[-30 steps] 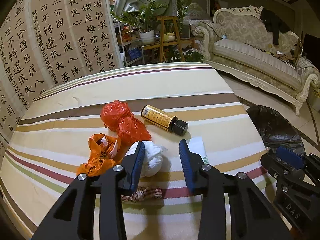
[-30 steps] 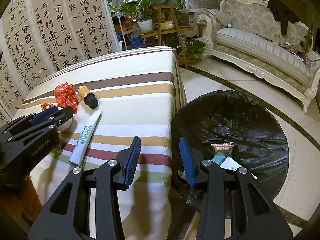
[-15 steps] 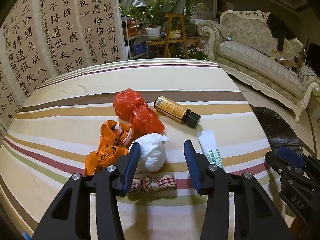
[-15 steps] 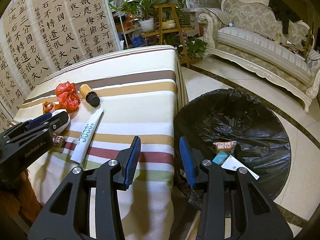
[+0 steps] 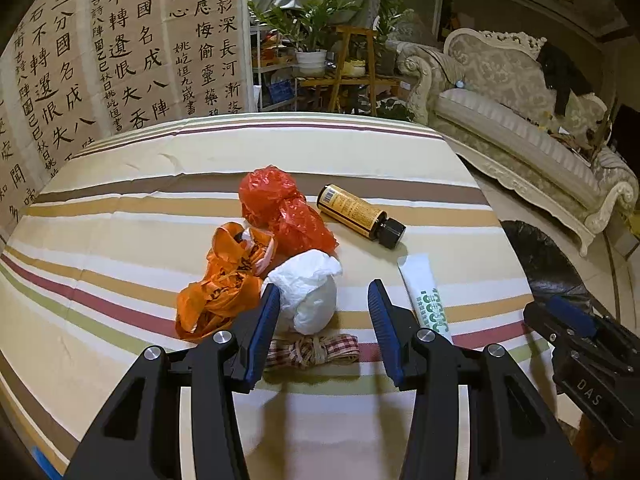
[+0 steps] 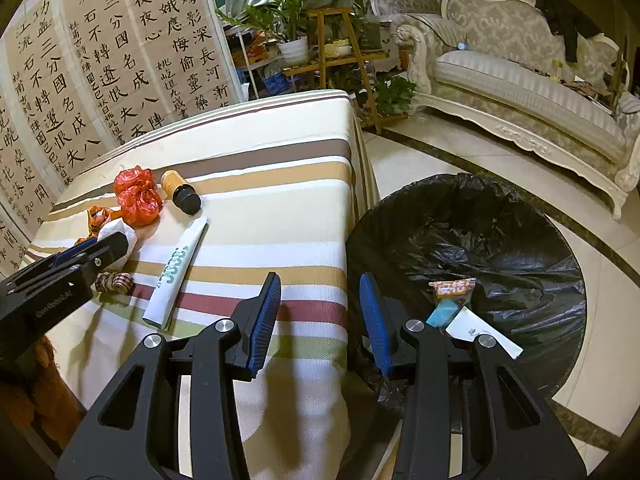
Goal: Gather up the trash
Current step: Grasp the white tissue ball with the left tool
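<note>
Left tool [image 5: 323, 306] apart by white bag [image 5: 308, 294] | right tool [image 6: 318, 304] apart, empty, beside bin [image 6: 520, 216]

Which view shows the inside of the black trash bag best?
The right wrist view: the trash bag lies open, with wrappers visible inside. The left wrist view catches only a sliver of its rim beside the table.

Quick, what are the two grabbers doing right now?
Left gripper: open, holding nothing, by the white wad.
Right gripper: open, holding nothing, at the table edge.
</note>
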`<state>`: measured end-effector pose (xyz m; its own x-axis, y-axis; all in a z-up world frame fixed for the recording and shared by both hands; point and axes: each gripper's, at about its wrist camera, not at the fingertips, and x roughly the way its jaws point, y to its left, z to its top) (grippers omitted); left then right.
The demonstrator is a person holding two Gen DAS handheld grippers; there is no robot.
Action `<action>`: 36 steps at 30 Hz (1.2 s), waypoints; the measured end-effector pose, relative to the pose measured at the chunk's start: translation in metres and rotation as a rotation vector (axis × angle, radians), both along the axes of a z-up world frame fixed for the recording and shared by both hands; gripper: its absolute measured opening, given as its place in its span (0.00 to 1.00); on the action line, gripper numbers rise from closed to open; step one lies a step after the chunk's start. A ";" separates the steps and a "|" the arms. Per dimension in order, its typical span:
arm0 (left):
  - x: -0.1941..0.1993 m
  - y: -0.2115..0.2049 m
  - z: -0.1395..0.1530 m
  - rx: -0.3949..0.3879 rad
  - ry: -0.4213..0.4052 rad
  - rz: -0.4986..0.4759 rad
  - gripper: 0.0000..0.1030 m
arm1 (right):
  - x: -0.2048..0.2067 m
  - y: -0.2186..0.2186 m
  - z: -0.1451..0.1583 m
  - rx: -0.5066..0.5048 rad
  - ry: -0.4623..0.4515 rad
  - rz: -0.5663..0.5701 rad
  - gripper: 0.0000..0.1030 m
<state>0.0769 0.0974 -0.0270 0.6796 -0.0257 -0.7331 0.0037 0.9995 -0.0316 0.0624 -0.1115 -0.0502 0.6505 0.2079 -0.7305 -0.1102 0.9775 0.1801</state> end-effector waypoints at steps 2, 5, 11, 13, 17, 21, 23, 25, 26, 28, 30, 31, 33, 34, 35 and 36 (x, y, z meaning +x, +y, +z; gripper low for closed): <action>-0.001 0.001 0.001 0.004 -0.004 0.007 0.49 | -0.001 -0.001 0.000 0.004 0.000 0.001 0.39; -0.001 0.001 0.000 0.010 -0.003 0.011 0.51 | -0.001 -0.003 -0.001 0.012 0.003 0.003 0.39; 0.006 -0.010 -0.002 0.045 -0.002 -0.002 0.51 | -0.001 -0.006 -0.001 0.024 0.005 0.002 0.39; 0.008 -0.014 -0.003 0.065 -0.005 -0.005 0.51 | -0.001 -0.008 -0.001 0.026 0.006 0.002 0.39; 0.010 -0.017 -0.007 0.098 -0.005 -0.002 0.45 | -0.001 -0.009 -0.002 0.028 0.007 0.001 0.39; 0.009 -0.018 -0.010 0.153 -0.020 0.000 0.35 | -0.001 -0.009 -0.002 0.031 0.009 0.003 0.39; 0.009 -0.017 -0.012 0.176 -0.023 0.002 0.29 | -0.001 -0.009 -0.002 0.031 0.011 0.005 0.39; 0.009 -0.016 -0.011 0.175 -0.028 0.000 0.26 | -0.001 -0.008 -0.002 0.032 0.012 0.006 0.39; 0.009 -0.015 -0.010 0.174 -0.029 0.000 0.25 | -0.001 -0.008 -0.003 0.032 0.012 0.007 0.39; 0.009 -0.014 -0.009 0.172 -0.031 -0.003 0.23 | -0.001 -0.007 -0.002 0.030 0.011 0.006 0.39; 0.008 -0.014 -0.008 0.164 -0.031 -0.009 0.22 | -0.001 -0.007 -0.002 0.029 0.010 0.006 0.39; 0.008 -0.014 -0.007 0.160 -0.033 -0.011 0.21 | -0.002 -0.007 -0.002 0.028 0.009 0.005 0.39; 0.006 -0.013 -0.003 0.150 -0.039 -0.013 0.20 | -0.002 -0.006 -0.002 0.027 0.009 0.004 0.39; 0.004 -0.012 -0.001 0.143 -0.041 -0.014 0.20 | -0.002 -0.006 -0.001 0.026 0.009 0.004 0.39; 0.003 -0.010 0.001 0.135 -0.045 -0.015 0.20 | -0.002 -0.005 -0.001 0.025 0.008 0.005 0.39; 0.003 -0.009 0.003 0.129 -0.047 -0.015 0.20 | -0.002 -0.005 0.000 0.024 0.007 0.006 0.39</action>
